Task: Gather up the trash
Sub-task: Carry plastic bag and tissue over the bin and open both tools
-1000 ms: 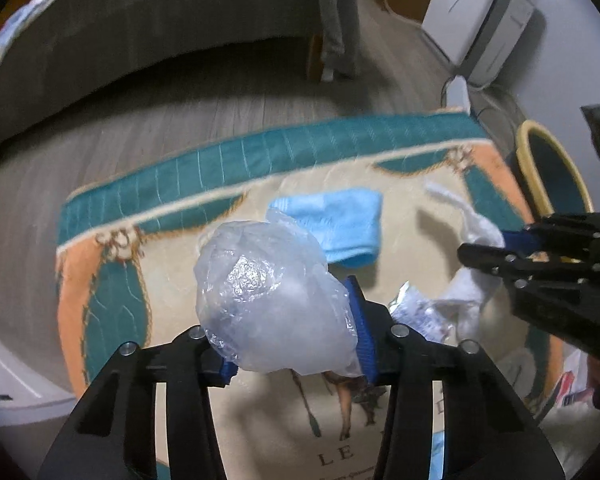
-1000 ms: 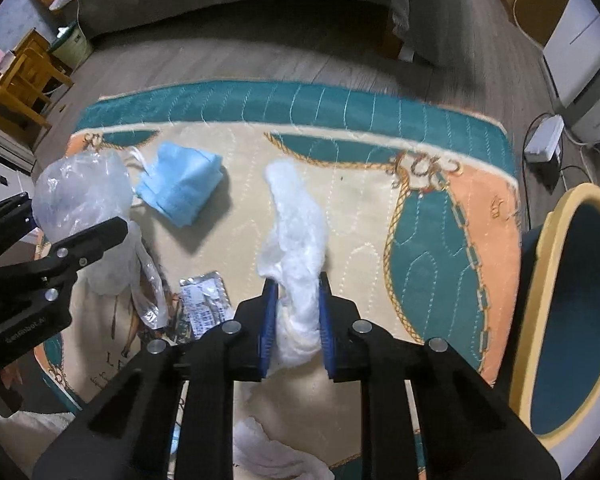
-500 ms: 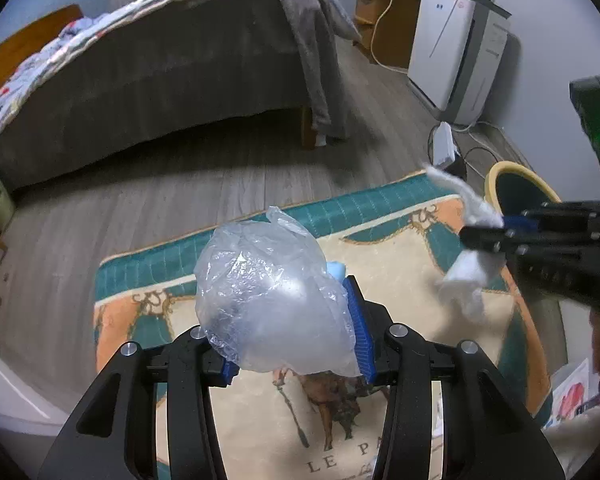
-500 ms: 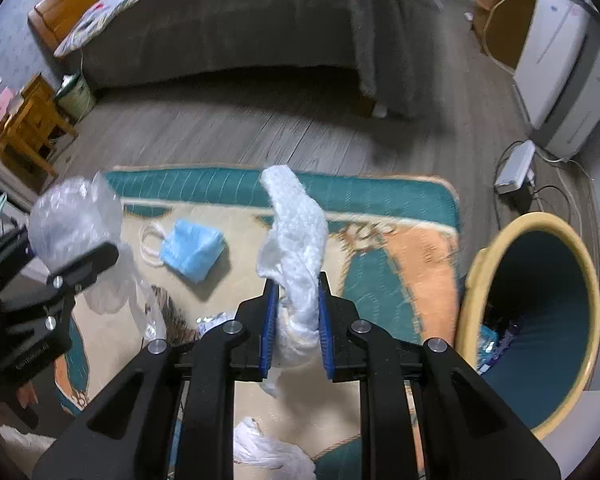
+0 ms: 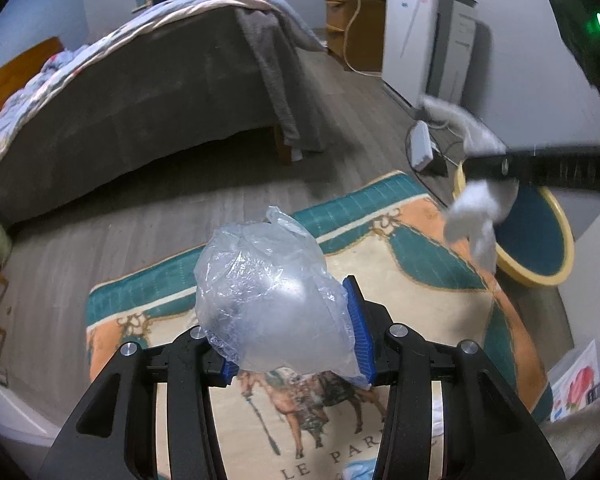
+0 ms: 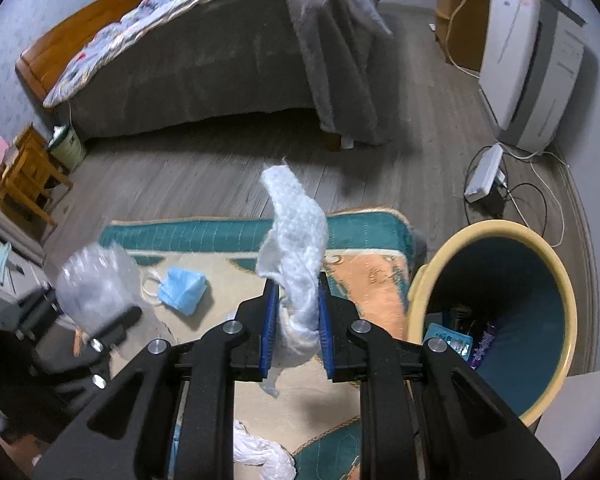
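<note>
My left gripper is shut on a crumpled clear plastic bag, held above the patterned rug. My right gripper is shut on a long white tissue wad that sticks up between its blue pads. The same wad shows in the left wrist view, hanging just left of the yellow-rimmed bin. In the right wrist view the bin stands open to the right of my gripper, with wrappers inside. A blue face mask and a white tissue lie on the rug.
A bed with a grey cover stands behind the rug. A white appliance and a power strip with cables sit at the right wall. Wooden furniture is at the left. Grey plank floor lies between rug and bed.
Both grippers have risen and tilted up, so the bed and room came into view. The right gripper moved with its tissue toward the bin. Both grips stayed the same.
</note>
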A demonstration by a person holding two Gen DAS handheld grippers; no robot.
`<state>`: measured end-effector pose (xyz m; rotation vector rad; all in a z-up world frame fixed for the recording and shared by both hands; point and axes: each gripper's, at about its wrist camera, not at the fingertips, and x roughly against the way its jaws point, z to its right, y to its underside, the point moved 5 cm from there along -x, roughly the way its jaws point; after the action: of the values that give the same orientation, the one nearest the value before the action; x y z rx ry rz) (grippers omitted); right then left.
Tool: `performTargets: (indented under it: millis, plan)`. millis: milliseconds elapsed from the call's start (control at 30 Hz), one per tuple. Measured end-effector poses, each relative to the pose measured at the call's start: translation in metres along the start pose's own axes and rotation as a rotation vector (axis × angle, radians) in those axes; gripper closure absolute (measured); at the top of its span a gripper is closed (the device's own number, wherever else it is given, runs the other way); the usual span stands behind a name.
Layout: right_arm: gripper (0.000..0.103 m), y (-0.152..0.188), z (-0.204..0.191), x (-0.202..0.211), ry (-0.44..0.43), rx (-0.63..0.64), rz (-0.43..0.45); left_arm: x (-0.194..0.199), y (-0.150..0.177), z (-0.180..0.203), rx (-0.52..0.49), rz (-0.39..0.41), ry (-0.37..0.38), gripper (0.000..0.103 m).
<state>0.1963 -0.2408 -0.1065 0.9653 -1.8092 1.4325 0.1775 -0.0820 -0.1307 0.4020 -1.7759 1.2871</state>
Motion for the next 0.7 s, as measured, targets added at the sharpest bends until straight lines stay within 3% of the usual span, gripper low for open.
performTargets:
  millis: [400,700]
  plan:
    - [0.085,0.001,0.036,0.007,0.058,0.004,-0.003,-0.021,0.018,0.06,-0.079,-0.056,0.058,0.057]
    - [0.085,0.009,0.086,0.019,0.053,-0.105,-0.002,-0.007,0.001,0.103,-0.108,0.005,0.071,0.057]
